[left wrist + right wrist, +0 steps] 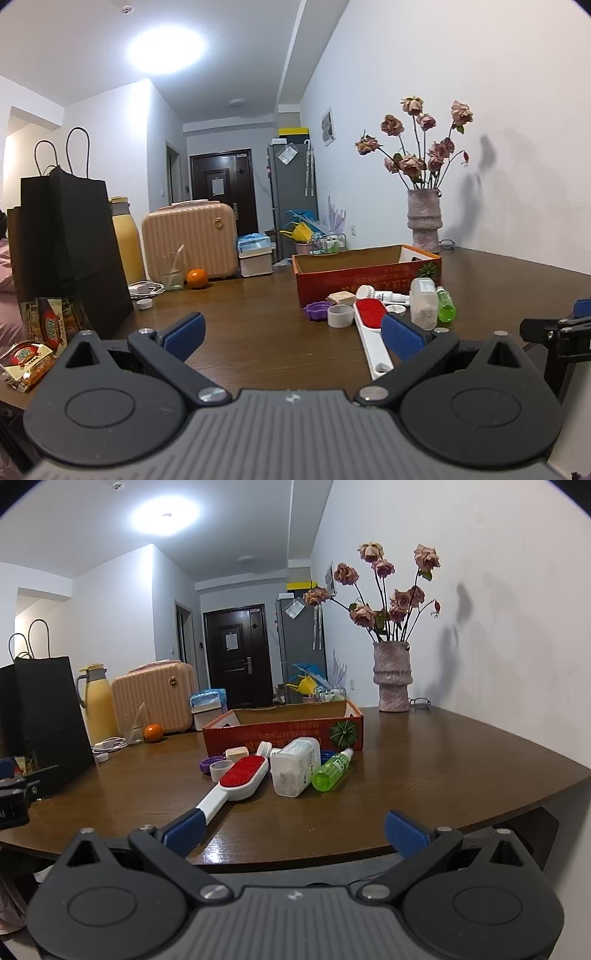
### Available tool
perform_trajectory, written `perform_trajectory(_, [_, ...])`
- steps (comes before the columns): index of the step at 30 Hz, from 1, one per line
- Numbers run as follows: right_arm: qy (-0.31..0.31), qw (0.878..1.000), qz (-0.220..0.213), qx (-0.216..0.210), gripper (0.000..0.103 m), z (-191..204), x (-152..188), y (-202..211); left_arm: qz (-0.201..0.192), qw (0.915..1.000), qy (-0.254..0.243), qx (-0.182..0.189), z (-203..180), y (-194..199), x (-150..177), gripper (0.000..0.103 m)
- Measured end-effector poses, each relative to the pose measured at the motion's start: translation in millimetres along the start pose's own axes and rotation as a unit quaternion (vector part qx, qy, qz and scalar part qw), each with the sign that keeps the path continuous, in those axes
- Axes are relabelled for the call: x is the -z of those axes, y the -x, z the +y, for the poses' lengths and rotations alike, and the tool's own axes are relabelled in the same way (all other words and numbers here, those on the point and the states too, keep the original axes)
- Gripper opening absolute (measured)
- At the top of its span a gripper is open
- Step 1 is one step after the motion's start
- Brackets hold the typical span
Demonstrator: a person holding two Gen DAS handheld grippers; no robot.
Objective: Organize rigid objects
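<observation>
Both empty and spread wide: left gripper point(291, 334) and right gripper point(293, 830), low at the near worktop point(424, 768) edge. Ahead, a small clutter just before the red cardboard box point(284, 731): lint brush point(242, 777), white jar point(295, 766), green bottle point(330, 771). Probably best to start with the brush: approach along the handle, close across its narrow sides, lift clear before carrying boxward.
</observation>
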State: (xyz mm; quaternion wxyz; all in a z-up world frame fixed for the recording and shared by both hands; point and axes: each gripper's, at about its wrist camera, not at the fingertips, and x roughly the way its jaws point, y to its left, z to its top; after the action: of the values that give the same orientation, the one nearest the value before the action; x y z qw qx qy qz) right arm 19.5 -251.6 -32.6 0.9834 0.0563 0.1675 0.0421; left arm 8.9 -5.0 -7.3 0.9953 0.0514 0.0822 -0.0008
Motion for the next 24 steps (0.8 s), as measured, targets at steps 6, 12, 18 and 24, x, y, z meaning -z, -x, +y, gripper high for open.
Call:
perform_trajectory(6, [0.012, 0.999, -0.031, 0.009, 0.103, 2, -2, 7, -0.003, 1.0, 0.006, -0.004, 1, 0, 1, 0.103])
perform_trajectory(12, [0.023, 0.993, -0.117, 0.001, 0.103, -5, 8, 14, 0.001, 1.0, 0.006, 0.0, -2, -3, 5, 0.103])
perform_trajectory(18, [0.037, 0.993, -0.108, -0.015, 0.103, -11, 13, 4, -0.02, 0.9997, 0.011, -0.006, -4, -11, 12, 0.103])
perform_trajectory(24, [0.025, 0.999, -0.043, -0.005, 0.103, -10, 16, -35, -0.003, 0.9997, 0.013, 0.022, -6, -41, 20, 0.103])
